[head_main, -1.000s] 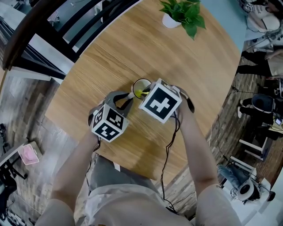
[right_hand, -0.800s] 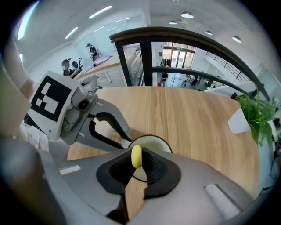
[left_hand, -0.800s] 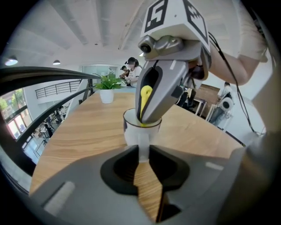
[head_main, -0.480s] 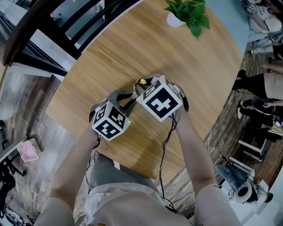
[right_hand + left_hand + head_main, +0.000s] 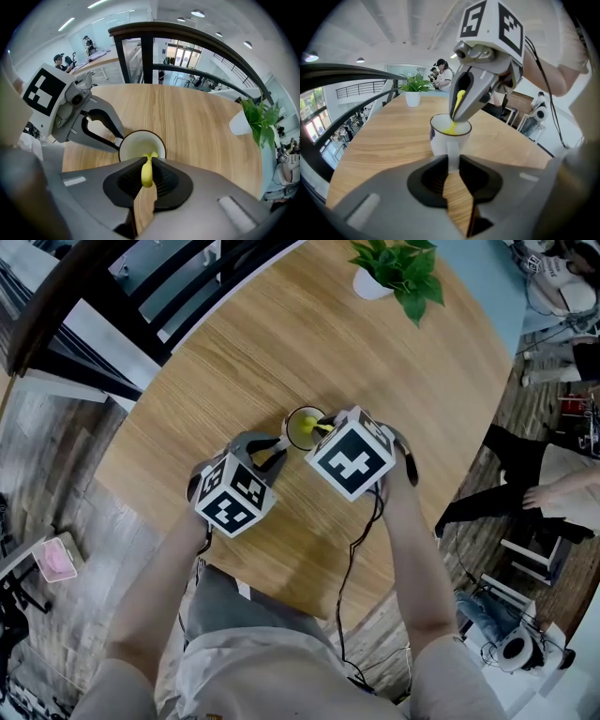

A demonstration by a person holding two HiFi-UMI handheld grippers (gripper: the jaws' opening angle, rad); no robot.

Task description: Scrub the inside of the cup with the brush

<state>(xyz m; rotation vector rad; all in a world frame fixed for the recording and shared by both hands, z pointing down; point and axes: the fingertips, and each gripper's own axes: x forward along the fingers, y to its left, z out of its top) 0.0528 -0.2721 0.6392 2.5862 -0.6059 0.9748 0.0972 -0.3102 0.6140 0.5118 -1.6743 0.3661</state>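
In the head view we record a dark curved railing (image 5: 47, 315) at 10 o'clock, beyond the rim of the round light-wood table (image 5: 281, 334). The left gripper (image 5: 272, 448), with its marker cube (image 5: 232, 498) behind it, reaches in from 7 o'clock of the white cylindrical cup with a dark rim (image 5: 293, 426). The cup stands upright near the table's middle. In the left gripper view this gripper (image 5: 453, 164) is clenched on the cup's white handle (image 5: 452, 150), one pad pressing each side. The cup (image 5: 440, 143) sits just ahead at 12 o'clock. The right gripper (image 5: 328, 427) meets the cup from 4 o'clock and points steeply down over its mouth (image 5: 461, 110). In the right gripper view its jaws (image 5: 147, 166) are clamped on the slim yellow brush (image 5: 147, 174), and the brush's lower end dips inside the cup (image 5: 133, 146) against the near wall. The head view (image 5: 317, 430) and the left gripper view (image 5: 459, 101) show the same yellow shaft entering the cup. A green leafy plant in a white pot (image 5: 398, 266) stands at 1 o'clock, near the table's edge and well apart from the cup. A person (image 5: 525, 488) is on the floor at 3 o'clock.
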